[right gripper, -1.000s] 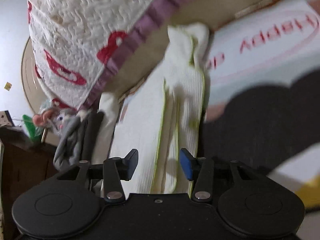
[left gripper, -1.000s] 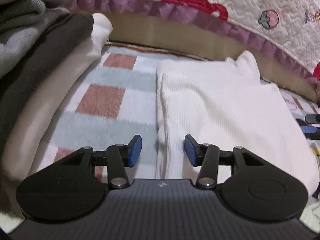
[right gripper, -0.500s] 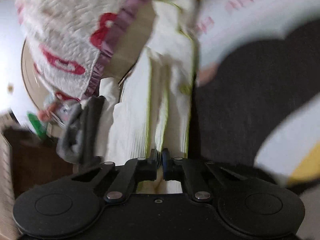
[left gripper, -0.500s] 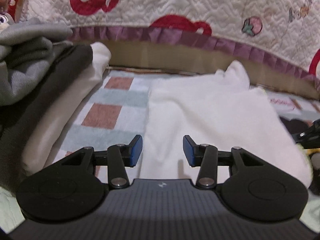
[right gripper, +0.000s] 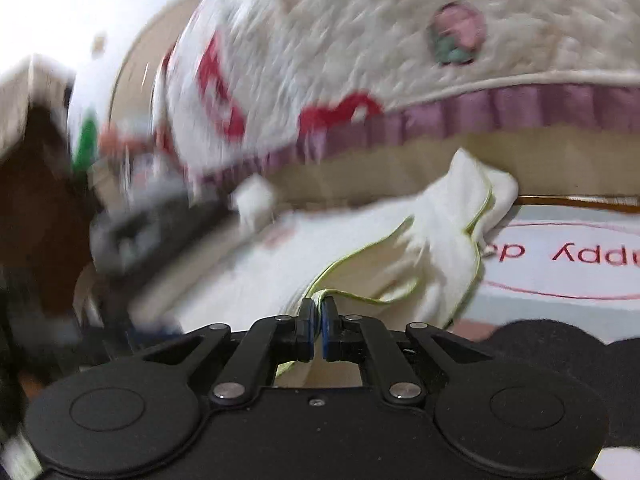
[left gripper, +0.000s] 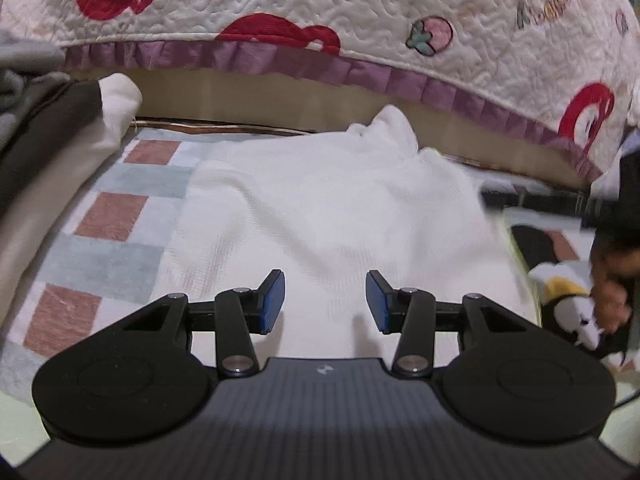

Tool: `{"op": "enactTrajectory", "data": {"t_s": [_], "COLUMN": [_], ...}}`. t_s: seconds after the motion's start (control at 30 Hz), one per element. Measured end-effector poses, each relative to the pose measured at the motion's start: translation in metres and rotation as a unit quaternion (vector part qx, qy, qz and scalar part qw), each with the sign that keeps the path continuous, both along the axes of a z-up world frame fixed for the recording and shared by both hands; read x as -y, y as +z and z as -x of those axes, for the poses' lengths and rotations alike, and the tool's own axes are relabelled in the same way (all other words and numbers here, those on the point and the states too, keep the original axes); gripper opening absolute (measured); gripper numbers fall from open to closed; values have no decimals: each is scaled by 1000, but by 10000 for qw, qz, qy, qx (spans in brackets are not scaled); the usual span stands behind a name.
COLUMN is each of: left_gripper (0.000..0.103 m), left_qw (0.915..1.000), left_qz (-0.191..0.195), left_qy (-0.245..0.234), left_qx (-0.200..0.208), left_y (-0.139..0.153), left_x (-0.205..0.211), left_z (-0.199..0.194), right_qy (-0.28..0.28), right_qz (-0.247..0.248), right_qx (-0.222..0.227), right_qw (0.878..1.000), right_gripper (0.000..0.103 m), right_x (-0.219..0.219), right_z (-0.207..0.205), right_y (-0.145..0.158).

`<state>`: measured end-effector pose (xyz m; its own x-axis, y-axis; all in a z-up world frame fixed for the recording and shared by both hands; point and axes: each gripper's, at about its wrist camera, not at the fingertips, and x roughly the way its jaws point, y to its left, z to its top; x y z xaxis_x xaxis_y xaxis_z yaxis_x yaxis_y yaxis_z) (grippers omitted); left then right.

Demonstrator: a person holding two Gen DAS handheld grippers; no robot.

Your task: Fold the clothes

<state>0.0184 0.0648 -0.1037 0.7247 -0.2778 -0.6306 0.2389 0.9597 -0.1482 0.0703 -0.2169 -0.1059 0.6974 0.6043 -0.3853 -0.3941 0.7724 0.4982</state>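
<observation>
A white knit garment [left gripper: 320, 208] with thin lime-green edging lies on a checked blanket [left gripper: 112, 216], its far end bunched up. My left gripper [left gripper: 325, 302] hovers over the garment's near part, open, with nothing between its blue pads. In the right wrist view the same white garment [right gripper: 440, 236] is lifted at its near edge, and my right gripper [right gripper: 318, 320] is shut on that green-trimmed edge. The garment's fabric stretches away from the pinch toward the bunched far end. The left half of the right wrist view is blurred by motion.
A quilted cover [left gripper: 360, 20] with red shapes and a purple frill overhangs at the back. Folded grey, dark and cream clothes [left gripper: 44, 132] are piled at the left. A printed mat [right gripper: 568, 256] lies to the right. A hand [left gripper: 608, 280] shows at the right edge.
My right gripper has shut on the garment's green-trimmed edge, rolled and lifted it. The left gripper has shifted right over the garment, jaws unchanged. The garment's right side has risen.
</observation>
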Motion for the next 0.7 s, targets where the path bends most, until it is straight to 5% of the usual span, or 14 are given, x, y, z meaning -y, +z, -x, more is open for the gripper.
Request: {"op": "enactTrajectory", "data": {"t_s": [0.13, 0.2, 0.3, 0.5, 0.57, 0.7], "left_gripper": [44, 44, 44, 45, 45, 45], "left_qw": [9998, 9994, 9990, 9986, 9984, 9986], "left_qz": [-106, -165, -71, 156, 241, 258], "left_qy": [-58, -20, 62, 235, 292, 317], "left_qx": [-158, -312, -436, -437, -412, -336], "left_y": [-6, -13, -17, -13, -9, -1], "left_x": [2, 2, -2, -14, -19, -29], "left_z": [6, 7, 8, 6, 7, 8], "right_qy": [-223, -222, -228, 41, 57, 96], "right_qz": [-994, -1804, -2680, -3743, -3588, -2646], "right_qx": [-1011, -1537, -2093, -2272, -2252, -2165], "right_qw": [9896, 9712, 9401, 8990, 9058, 9397], "right_gripper": [8, 12, 48, 61, 63, 63], "right_x": [23, 35, 45, 46, 41, 24], "right_z": [-15, -21, -26, -31, -42, -66], "right_y": [-31, -47, -67, -79, -74, -56]}}
